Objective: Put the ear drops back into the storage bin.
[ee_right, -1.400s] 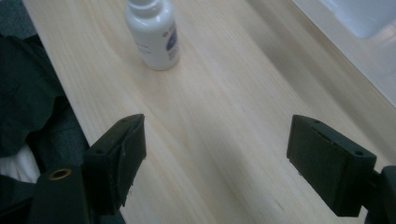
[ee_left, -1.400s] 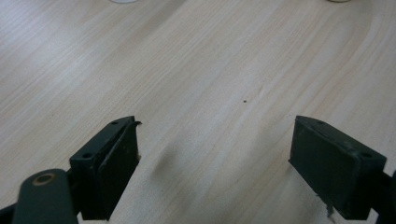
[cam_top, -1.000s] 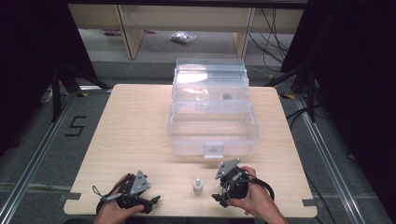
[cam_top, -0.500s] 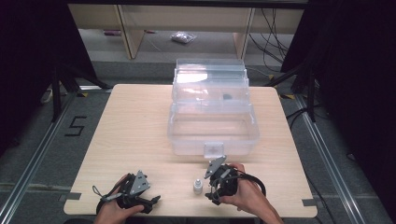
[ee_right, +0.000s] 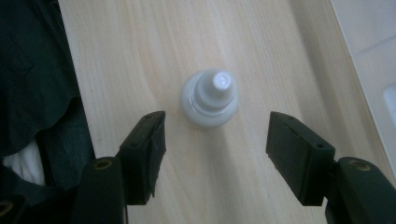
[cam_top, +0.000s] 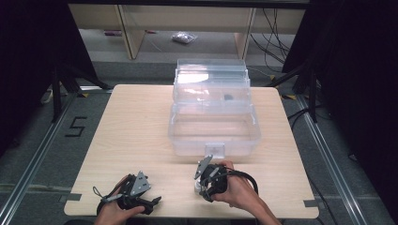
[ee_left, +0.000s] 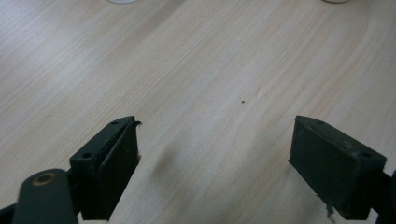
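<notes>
While spread wide, right claw (ee_right: 215,144) hangs just above the white bottle (ee_right: 210,99).

Layout: table (cam_top: 131,126), container, bottle, two grippers.
Open container (cam_top: 213,126) sits centre-rear on the table. The bottle (ee_right: 210,99) stands near its front, beneath the right gripper (cam_top: 205,183); the left gripper (cam_top: 141,199) rests at the front-left edge.

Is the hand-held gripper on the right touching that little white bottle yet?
Apart. In the right gripper view, bare wood shows between the small white bottle and each open jaw of the right hand-held gripper.
</notes>
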Available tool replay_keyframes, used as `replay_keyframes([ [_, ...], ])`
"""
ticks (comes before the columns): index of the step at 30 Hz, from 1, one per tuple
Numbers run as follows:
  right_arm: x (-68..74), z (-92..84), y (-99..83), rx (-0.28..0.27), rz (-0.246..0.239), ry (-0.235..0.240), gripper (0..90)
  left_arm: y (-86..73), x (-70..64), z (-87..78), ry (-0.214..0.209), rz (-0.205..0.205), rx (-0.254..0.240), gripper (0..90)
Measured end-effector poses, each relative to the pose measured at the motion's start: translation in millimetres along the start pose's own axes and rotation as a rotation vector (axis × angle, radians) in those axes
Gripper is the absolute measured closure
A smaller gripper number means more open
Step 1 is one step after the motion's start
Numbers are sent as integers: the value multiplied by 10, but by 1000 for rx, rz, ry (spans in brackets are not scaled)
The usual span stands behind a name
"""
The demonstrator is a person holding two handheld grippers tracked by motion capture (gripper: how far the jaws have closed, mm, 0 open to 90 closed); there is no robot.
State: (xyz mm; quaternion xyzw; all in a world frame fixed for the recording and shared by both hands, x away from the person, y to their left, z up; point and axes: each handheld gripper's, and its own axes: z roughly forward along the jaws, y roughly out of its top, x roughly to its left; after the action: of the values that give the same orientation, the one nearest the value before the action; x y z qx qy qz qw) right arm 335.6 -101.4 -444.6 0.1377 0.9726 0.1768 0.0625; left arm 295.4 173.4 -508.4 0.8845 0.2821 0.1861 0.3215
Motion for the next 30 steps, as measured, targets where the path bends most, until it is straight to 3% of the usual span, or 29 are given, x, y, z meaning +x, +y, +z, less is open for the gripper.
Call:
replay_keyframes([
  [1,2,-1,13,10,7,5,395,-1,-2,-3,-3,2,1,151],
  [2,-7,9,29,9,-10,12,401,-6,-17,-4,-6,-23,-8,151],
  [6,1,28,58,30,1,9,429,-4,-19,-9,-11,-25,-12,151],
  [8,5,44,65,40,8,11,435,-1,0,-19,-18,3,10,151],
  [10,-6,72,81,30,-28,14,448,5,3,-24,-18,8,21,151],
  [11,25,70,88,52,15,7,454,8,6,-29,-18,27,16,151],
  [12,6,87,95,42,-20,9,460,7,5,-29,-19,27,17,151],
  [13,13,89,103,43,-15,8,464,3,-10,-11,-11,-1,-7,151],
  [16,-5,102,127,54,-54,-3,472,0,-23,-10,-14,-26,-17,151],
  [17,19,88,133,71,-18,-5,475,2,-14,-13,-14,-10,-14,151],
  [18,2,99,145,59,-49,1,482,5,6,-27,-21,17,10,151],
  [19,13,100,150,57,-31,-1,495,6,8,-30,-17,24,14,151],
  [21,16,96,162,79,-32,-8,502,3,-13,-13,-19,-8,-12,151],
  [22,18,105,169,74,-33,-9,508,5,-7,-20,-23,0,-2,151],
  [23,2,111,179,73,-65,-3,510,4,-13,-13,-22,-12,-12,151],
  [25,21,124,189,84,-43,-11,513,5,-4,-22,-19,3,-3,151],
  [26,28,126,197,95,-33,-7,517,3,-15,-15,-15,-9,-14,151],
  [27,2,147,203,84,-79,-4,523,6,-5,-7,-12,-2,-4,151],
  [30,-1,169,216,89,-82,3,532,6,-4,-8,-4,4,-3,151],
])
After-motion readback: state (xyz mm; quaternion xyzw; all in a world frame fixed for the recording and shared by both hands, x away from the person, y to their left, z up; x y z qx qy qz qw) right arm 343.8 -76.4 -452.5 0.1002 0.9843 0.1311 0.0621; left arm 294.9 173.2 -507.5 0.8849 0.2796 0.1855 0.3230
